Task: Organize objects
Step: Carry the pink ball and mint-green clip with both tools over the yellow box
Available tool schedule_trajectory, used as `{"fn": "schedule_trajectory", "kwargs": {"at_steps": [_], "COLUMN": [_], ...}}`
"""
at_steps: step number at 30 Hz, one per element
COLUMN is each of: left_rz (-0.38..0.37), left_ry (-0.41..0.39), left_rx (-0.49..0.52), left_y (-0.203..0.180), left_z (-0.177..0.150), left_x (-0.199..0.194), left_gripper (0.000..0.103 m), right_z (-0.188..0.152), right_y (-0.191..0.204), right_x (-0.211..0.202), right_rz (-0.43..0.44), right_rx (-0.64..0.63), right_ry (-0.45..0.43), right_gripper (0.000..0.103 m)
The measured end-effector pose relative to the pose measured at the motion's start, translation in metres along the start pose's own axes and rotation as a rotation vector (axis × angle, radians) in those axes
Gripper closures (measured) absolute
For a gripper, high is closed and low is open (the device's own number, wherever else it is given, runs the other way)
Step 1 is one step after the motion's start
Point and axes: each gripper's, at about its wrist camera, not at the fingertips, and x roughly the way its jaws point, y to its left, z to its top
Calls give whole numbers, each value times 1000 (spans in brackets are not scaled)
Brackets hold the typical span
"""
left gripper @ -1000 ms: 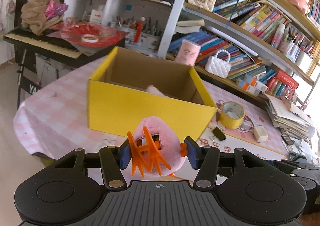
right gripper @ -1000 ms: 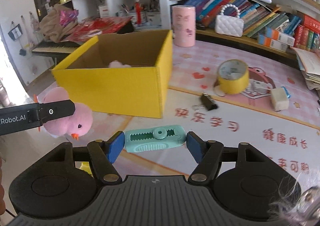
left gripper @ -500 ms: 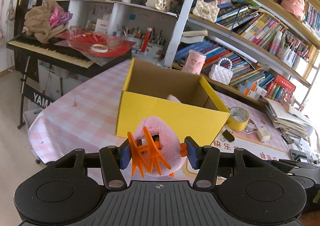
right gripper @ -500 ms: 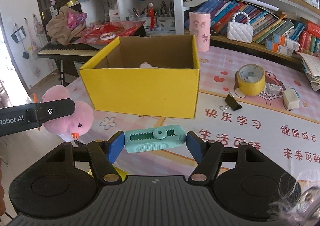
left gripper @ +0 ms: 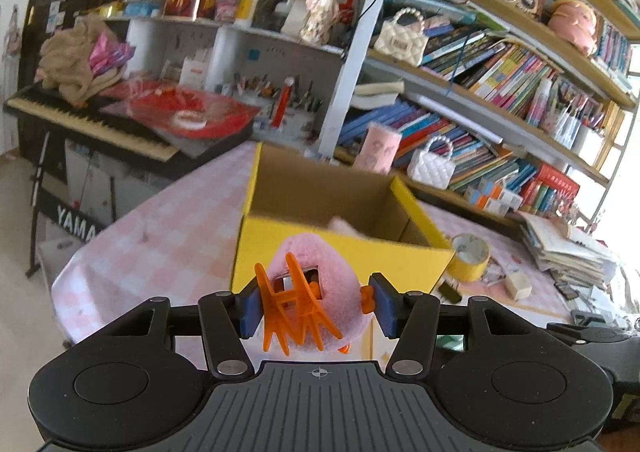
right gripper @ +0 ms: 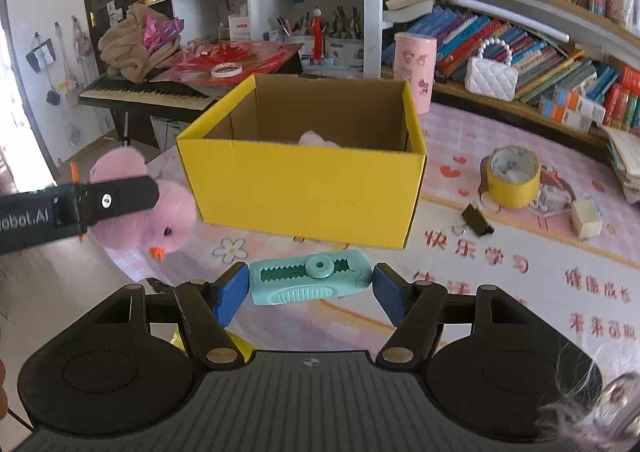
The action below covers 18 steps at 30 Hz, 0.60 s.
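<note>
My left gripper [left gripper: 316,302] is shut on a pink plush chick [left gripper: 332,292] with orange feet, held in the air before the open yellow cardboard box [left gripper: 344,252]. The chick also shows in the right wrist view [right gripper: 160,215], left of the box [right gripper: 304,191]. My right gripper [right gripper: 310,284] is shut on a teal plastic utility-knife-like tool [right gripper: 310,282], held crosswise in front of the box. Another pink soft thing [right gripper: 316,139] lies inside the box.
A yellow tape roll [right gripper: 514,175], a black binder clip [right gripper: 476,219] and a white eraser [right gripper: 586,217] lie on the pink table cover [right gripper: 520,272] right of the box. A pink cup [right gripper: 414,71], bookshelves and a keyboard piano [left gripper: 100,131] stand behind.
Both grippers have pulled back and risen from the box, which now looks smaller and farther. Each keeps its hold on its object.
</note>
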Motion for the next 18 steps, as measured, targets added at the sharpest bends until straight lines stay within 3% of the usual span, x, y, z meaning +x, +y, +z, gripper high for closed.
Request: {"fn": "schedule_trajectory", "kwargs": {"at_steps": [11, 18], "left_rz": [15, 59], "left_ry": [-112, -75], "left_rx": [31, 63], "left_y": [-12, -19], "left_z": [52, 63], "left_x": [38, 84], "left_gripper": [50, 50], "right_z": [63, 99], "right_y": [-30, -53], "right_x": [22, 57], "right_rz": [-15, 6], "right_rx": [12, 8], "right_ry": [-107, -126], "right_gripper": [37, 37]}}
